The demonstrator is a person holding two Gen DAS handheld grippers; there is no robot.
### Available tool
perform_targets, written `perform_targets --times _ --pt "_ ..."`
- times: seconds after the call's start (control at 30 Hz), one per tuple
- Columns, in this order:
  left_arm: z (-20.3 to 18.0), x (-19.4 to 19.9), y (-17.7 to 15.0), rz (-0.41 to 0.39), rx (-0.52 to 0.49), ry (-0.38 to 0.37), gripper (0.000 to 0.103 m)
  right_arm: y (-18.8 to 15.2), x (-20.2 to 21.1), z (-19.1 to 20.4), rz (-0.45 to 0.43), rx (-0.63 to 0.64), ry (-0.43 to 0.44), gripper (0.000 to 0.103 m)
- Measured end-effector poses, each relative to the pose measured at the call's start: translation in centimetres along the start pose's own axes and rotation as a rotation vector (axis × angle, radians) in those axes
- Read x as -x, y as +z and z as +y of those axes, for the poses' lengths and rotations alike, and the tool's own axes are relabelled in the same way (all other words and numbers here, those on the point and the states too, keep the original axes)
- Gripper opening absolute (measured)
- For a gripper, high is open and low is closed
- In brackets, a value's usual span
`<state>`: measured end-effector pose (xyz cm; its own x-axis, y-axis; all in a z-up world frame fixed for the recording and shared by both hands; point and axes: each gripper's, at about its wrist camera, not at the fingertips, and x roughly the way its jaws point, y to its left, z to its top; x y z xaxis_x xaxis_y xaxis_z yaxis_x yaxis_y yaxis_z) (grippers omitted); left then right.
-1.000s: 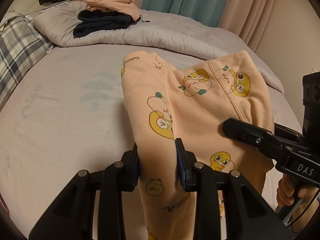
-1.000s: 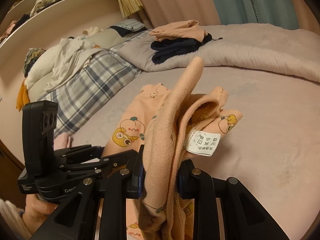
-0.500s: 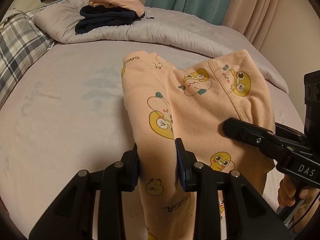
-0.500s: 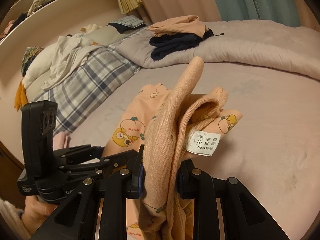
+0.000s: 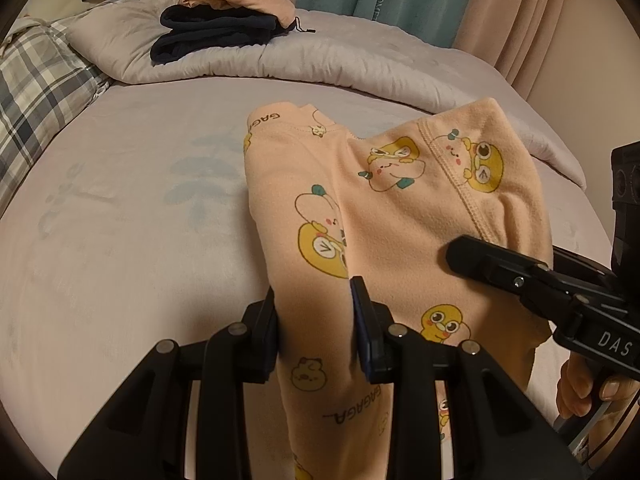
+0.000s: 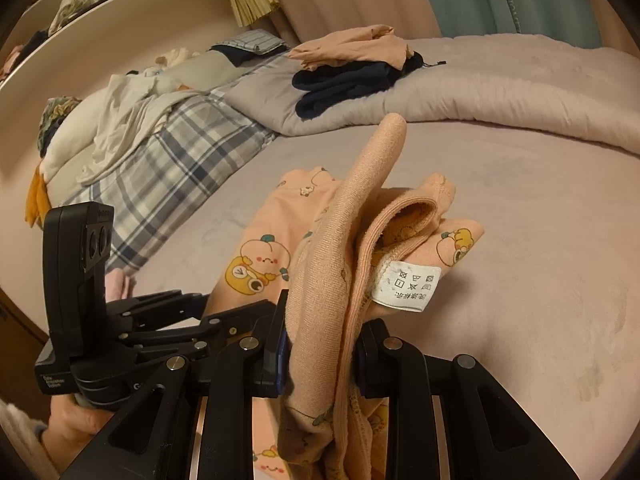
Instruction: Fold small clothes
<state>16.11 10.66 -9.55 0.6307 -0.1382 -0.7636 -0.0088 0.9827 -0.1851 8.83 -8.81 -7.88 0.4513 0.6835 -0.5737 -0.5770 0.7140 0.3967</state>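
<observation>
The left hand-held gripper (image 5: 316, 316) pinches the peach cartoon-print pants (image 5: 400, 208); the right hand-held gripper (image 6: 320, 344) pinches their bunched waistband. They hang over the bed (image 5: 120, 220).

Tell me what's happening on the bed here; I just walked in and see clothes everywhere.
A person is folding a small peach garment with cartoon prints using two handheld grippers. The left gripper is clamped on one part of it, and the right gripper pinches a bunched part with the care label showing. The far end of the garment lies on the bed. A stack of folded clothes sits on the rolled duvet behind.
</observation>
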Motion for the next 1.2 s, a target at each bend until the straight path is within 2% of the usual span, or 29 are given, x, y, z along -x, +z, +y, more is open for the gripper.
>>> perform_targets --times 1.2 --pt "1.1 -2.5 0.5 0.039 0.011 0.023 0.032 0.3 -2.7 -0.1 0.033 -0.019 -0.007 0.027"
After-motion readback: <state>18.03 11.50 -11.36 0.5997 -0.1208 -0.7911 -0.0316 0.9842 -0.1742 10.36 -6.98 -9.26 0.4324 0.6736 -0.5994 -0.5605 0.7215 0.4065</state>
